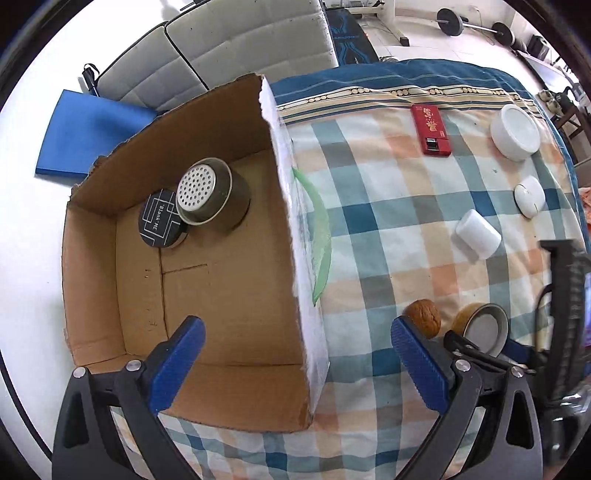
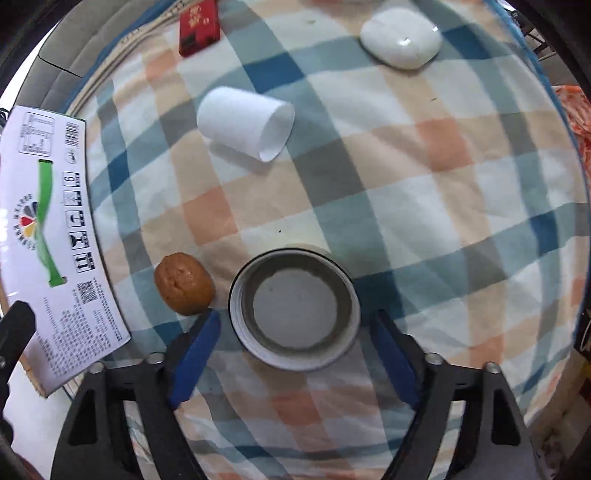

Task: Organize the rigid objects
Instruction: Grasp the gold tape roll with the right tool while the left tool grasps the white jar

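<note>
Both tongs gape empty: right tongs (image 2: 295, 328) straddle tin (image 2: 294, 309), left tongs (image 1: 295, 354) straddle box wall (image 1: 291, 229)

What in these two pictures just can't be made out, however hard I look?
- Left wrist view: the black round tin in the cardboard box is partly covered by the perforated metal cup.
- Left wrist view: the walnut is partly behind a blue finger.
- Right wrist view: the red packet is cut off by the top edge.
- Right wrist view: the box's small print is too small to read.
</note>
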`<state>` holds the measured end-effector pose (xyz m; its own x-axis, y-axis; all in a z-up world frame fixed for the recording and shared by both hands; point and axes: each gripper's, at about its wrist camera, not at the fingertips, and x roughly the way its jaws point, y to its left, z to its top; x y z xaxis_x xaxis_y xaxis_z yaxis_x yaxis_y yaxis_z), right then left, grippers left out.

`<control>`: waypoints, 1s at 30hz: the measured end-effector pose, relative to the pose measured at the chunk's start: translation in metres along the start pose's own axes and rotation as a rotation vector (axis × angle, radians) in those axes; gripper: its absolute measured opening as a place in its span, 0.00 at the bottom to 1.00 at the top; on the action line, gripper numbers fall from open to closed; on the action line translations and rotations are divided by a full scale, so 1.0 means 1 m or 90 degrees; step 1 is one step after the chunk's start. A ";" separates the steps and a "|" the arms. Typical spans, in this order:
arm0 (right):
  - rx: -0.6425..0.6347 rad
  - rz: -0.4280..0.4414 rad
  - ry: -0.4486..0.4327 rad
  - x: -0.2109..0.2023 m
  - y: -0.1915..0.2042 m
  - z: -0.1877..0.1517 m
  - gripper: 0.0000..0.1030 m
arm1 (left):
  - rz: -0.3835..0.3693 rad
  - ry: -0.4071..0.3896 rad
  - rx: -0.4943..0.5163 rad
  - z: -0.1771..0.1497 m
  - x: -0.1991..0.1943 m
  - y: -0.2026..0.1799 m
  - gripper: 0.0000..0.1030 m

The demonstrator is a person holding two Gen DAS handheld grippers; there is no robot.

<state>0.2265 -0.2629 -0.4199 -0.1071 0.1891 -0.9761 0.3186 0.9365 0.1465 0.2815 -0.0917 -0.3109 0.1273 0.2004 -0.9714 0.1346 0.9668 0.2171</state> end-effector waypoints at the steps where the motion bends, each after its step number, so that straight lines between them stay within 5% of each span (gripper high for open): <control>1: -0.004 -0.006 -0.003 0.002 -0.001 0.001 0.67 | 0.000 0.001 0.002 0.002 -0.001 -0.003 1.00; 8: -0.018 -0.007 -0.012 -0.025 -0.027 0.013 0.66 | -0.040 -0.006 0.013 0.026 -0.021 -0.027 1.00; 15: 0.045 -0.033 -0.078 -0.088 -0.110 0.083 0.66 | -0.209 0.018 0.013 0.102 -0.030 -0.088 1.00; 19: 0.072 -0.045 -0.099 -0.106 -0.145 0.133 0.66 | -0.264 0.032 0.024 0.156 -0.022 -0.128 1.00; 25: 0.096 -0.042 -0.092 -0.105 -0.176 0.182 0.66 | -0.276 0.076 0.062 0.208 0.014 -0.185 1.00; 30: 0.100 -0.034 -0.070 -0.088 -0.179 0.200 0.66 | -0.250 0.128 0.101 0.219 0.045 -0.222 0.96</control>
<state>0.3668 -0.5066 -0.3922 -0.0263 0.0990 -0.9947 0.4593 0.8850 0.0759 0.4726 -0.3324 -0.3823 -0.1543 -0.1339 -0.9789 0.2855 0.9425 -0.1739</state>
